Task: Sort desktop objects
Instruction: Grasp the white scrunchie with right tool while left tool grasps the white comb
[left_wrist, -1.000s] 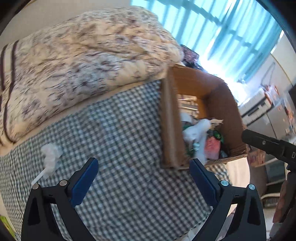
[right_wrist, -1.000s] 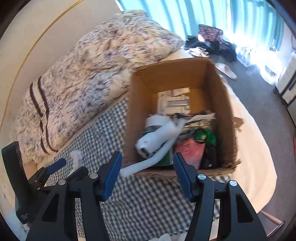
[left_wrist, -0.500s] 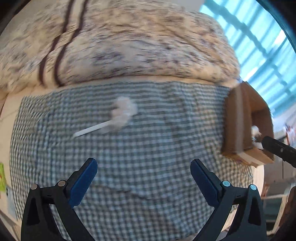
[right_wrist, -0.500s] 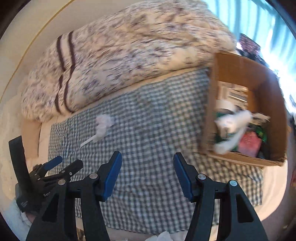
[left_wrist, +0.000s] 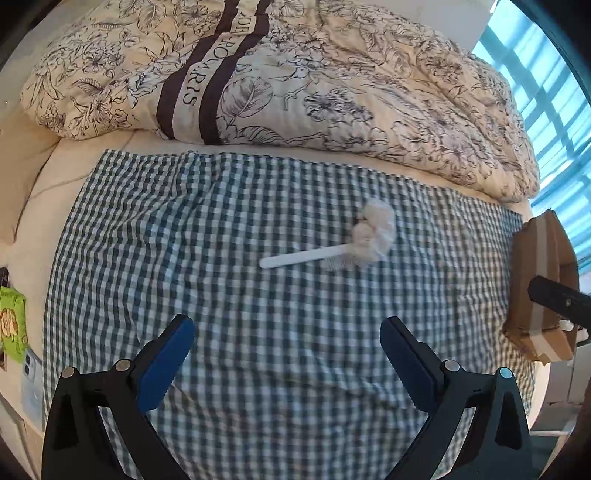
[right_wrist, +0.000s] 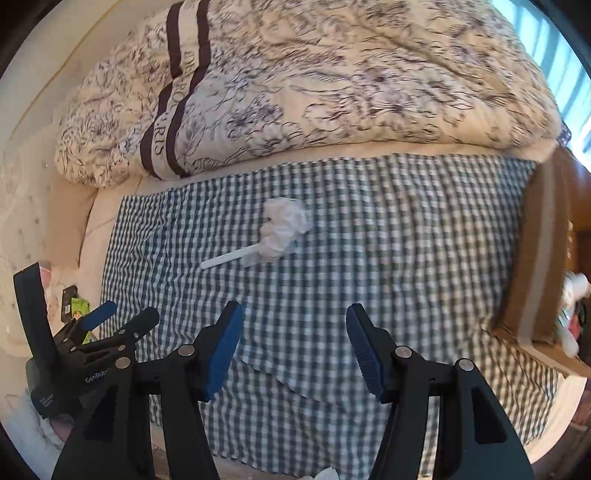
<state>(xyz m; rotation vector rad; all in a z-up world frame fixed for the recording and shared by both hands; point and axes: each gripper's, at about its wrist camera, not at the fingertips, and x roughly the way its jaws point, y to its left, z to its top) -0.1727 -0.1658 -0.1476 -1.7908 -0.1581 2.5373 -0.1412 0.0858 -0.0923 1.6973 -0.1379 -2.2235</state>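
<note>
A white brush (left_wrist: 303, 257) lies on the checked cloth (left_wrist: 229, 206), its head partly under a crumpled white tissue (left_wrist: 373, 232). Both also show in the right wrist view, the brush (right_wrist: 231, 257) and the tissue (right_wrist: 284, 229). My left gripper (left_wrist: 286, 354) is open and empty, above the cloth, nearer than the brush. My right gripper (right_wrist: 293, 347) is open and empty, to the right of the brush. The cardboard box (right_wrist: 539, 258) holding several items stands at the cloth's right end; it also shows in the left wrist view (left_wrist: 535, 288).
A floral duvet (left_wrist: 295, 74) is bunched along the far side of the bed. A green packet (left_wrist: 11, 325) and a phone (left_wrist: 31, 384) lie at the left edge. The left gripper (right_wrist: 99, 332) shows at the lower left of the right wrist view.
Both grippers have swung left, away from the box, toward the brush and tissue. The box has slid to the right edge of both views. Both stay open and empty.
</note>
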